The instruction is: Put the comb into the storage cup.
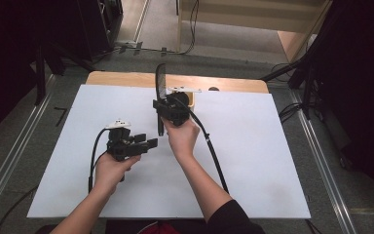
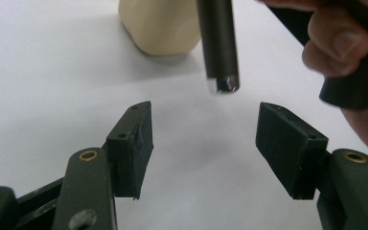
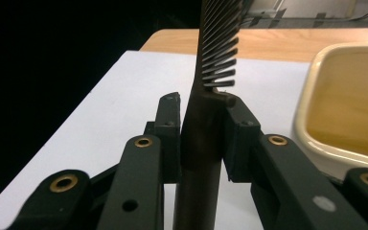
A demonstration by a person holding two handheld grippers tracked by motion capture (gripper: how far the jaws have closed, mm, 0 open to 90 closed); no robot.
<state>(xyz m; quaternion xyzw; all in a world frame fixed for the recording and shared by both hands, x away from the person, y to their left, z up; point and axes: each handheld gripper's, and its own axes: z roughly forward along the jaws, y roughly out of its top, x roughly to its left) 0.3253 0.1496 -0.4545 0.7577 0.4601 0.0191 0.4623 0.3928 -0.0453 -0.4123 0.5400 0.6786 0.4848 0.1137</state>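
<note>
A black comb (image 1: 160,80) stands upright over the middle of the white board, teeth at the top. My right gripper (image 1: 168,109) is shut on it where the teeth meet the handle; the right gripper view shows the comb (image 3: 218,43) pinched between both pads of the right gripper (image 3: 203,110). My left gripper (image 1: 148,141) is just to the left of the handle's lower end, pointing at it. In the left gripper view the left gripper (image 2: 203,124) is open, and the comb handle's tip (image 2: 218,48) hangs above and beyond the gap, touching neither pad.
A cream dish (image 1: 185,97) sits on the board's far side right behind the comb, with its rim (image 3: 316,139) close on the right in the right gripper view. The white board (image 1: 253,161) covers the wooden table. Cables trail from both grippers.
</note>
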